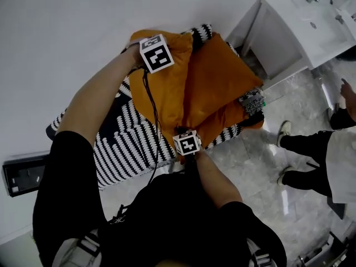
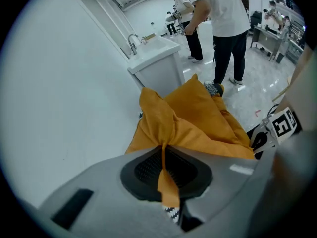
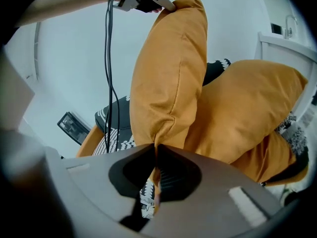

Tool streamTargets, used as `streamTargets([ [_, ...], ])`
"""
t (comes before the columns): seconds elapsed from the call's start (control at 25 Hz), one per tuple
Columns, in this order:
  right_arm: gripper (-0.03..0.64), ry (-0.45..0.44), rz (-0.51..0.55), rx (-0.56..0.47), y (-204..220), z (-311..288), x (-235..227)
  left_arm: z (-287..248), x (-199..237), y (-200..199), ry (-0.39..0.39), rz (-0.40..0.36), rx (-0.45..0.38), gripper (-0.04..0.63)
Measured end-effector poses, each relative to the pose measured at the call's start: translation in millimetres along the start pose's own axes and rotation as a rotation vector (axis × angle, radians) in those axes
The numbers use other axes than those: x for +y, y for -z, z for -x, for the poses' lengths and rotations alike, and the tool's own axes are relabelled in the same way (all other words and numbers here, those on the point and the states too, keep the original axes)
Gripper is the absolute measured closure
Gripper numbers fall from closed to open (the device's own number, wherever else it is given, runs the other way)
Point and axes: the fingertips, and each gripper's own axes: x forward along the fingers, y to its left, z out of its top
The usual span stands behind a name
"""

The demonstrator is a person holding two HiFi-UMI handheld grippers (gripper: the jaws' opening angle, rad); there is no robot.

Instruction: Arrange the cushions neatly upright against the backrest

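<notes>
**Orange cushion pinched at two opposite corners**

Orange fabric fills the middle of every view. One orange cushion [image 1: 164,93] is gripped by both tools at once. The left tool [image 2: 163,160] has its jaws closed tight on the cushion's far upper corner, and a thin fold of cloth runs down between the dark pads. The right tool [image 3: 154,170] is clamped the same way on the near lower corner, with the fabric squeezed to a narrow pleat between its jaws. Neither tool has any visible gap beyond the thickness of the cloth.

Held like this, the cushion stands tall on edge in the right gripper view, stretched between the two tools above the black-and-white striped seat [image 1: 125,143]. The left tool is at its top, close to the white wall [image 1: 67,26].

Its right side presses against a second cushion [image 1: 219,77] – also orange – which leans tilted toward the striped backrest [image 1: 203,32], one corner pointing up.

A small grey patterned thing [image 1: 253,102] lies at the right edge of the second cushion; what it is cannot be made out. A black cable [image 1: 153,110] hangs from the left tool across the held cushion.

Beyond the seat stands a white sink cabinet [image 1: 300,32], and a bystander [image 1: 311,149] in dark trousers stands on the pale marbled floor [image 1: 261,171].
</notes>
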Motion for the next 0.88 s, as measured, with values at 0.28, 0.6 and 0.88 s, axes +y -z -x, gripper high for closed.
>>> streamTargets([
  [0.28, 0.592, -0.016, 0.052, 0.015, 4, 9, 19, 56, -13, 48, 0.041, 0.17, -0.004, 0.578],
  [0.6, 0.594, 0.038, 0.091, -0.005, -3, 29, 5, 118, -19, 133, -0.064, 0.309, -0.009, 0.578],
  [0.88, 0.594, 0.052, 0.125, -0.104, -64, 47, 19, 196, -31, 244, -0.172, 0.649, -0.086, 0.578],
])
